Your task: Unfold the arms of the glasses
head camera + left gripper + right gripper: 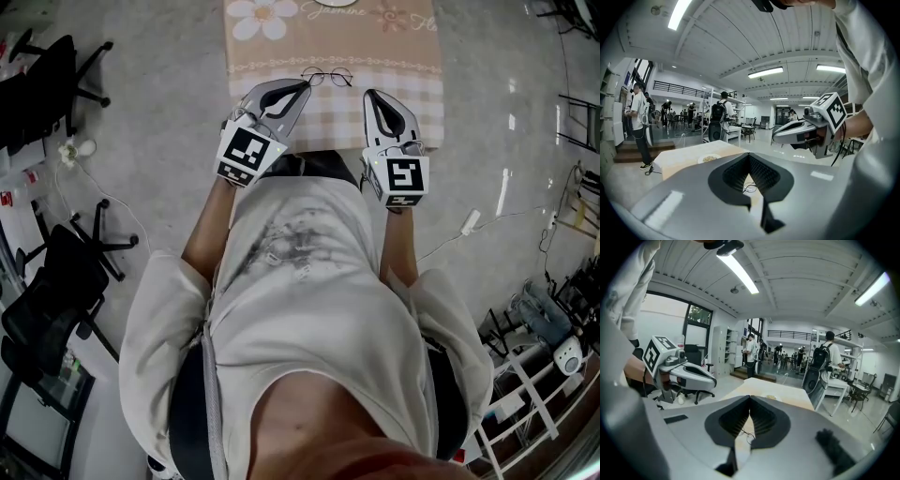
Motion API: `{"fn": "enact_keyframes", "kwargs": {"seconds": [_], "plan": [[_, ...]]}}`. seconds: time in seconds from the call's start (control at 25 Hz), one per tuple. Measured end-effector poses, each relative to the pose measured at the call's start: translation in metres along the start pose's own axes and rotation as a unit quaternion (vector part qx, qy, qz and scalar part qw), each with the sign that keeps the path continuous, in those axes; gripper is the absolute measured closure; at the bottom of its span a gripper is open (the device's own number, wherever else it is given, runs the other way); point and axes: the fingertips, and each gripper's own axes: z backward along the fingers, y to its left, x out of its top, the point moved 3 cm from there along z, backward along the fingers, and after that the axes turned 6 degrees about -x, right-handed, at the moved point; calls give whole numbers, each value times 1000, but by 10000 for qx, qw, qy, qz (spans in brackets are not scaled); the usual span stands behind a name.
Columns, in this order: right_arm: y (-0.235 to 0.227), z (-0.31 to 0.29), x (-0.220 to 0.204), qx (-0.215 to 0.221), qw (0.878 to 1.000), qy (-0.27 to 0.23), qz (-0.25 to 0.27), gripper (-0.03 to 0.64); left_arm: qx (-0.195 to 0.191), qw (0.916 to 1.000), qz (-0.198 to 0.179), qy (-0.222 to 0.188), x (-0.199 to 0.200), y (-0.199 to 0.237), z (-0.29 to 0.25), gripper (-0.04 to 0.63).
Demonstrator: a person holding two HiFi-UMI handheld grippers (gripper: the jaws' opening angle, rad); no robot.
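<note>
Shirt (309, 281) fills foreground; glasses (326, 77) small, arms indistinct.

Thin wire-framed round glasses (326, 77) lie on a beige checked tablecloth (281, 56), just beyond the grey left gripper (304, 86) and grey right gripper (371, 95), both with jaws together.

Peach checked tablecloth (281, 58) with white daisy (262, 19), grey left gripper (302, 88) and right gripper (371, 96), black-and-white marker cubes (248, 155)

place: open lab-like workspace | cues: office chairs (42, 311), strip lights (765, 72), mezzanine railing (679, 87), cabinets (720, 350)
</note>
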Motion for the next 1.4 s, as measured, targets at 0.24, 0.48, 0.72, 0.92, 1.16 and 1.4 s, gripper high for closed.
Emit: {"fn": "enact_keyframes", "kwargs": {"seconds": [0.24, 0.48, 0.72, 0.92, 1.16, 1.4], "plan": [[-5, -14, -13, 170, 9998, 120, 17, 600, 4, 9998, -10, 195, -12, 9, -15, 586], [-12, -31, -26, 392, 9988, 275, 37, 600, -12, 9990, 12, 439, -25, 15, -31, 584], [-18, -47, -38, 543, 9974, 460, 75, 600, -80, 9975, -8, 700, -38, 19, -48, 584], [-22, -56, -50, 658, 9959, 610, 105, 598, -169, 9958, -9, 902, -50, 22, -61, 584], [-22, -65, -60, 799, 9939, 748, 154, 598, -196, 9937, 82, 1103, -66, 24, -71, 583], [-22, -72, -69, 894, 9920, 867, 187, 598, -283, 9905, 87, 1343, -78, 24, -79, 577]]}}
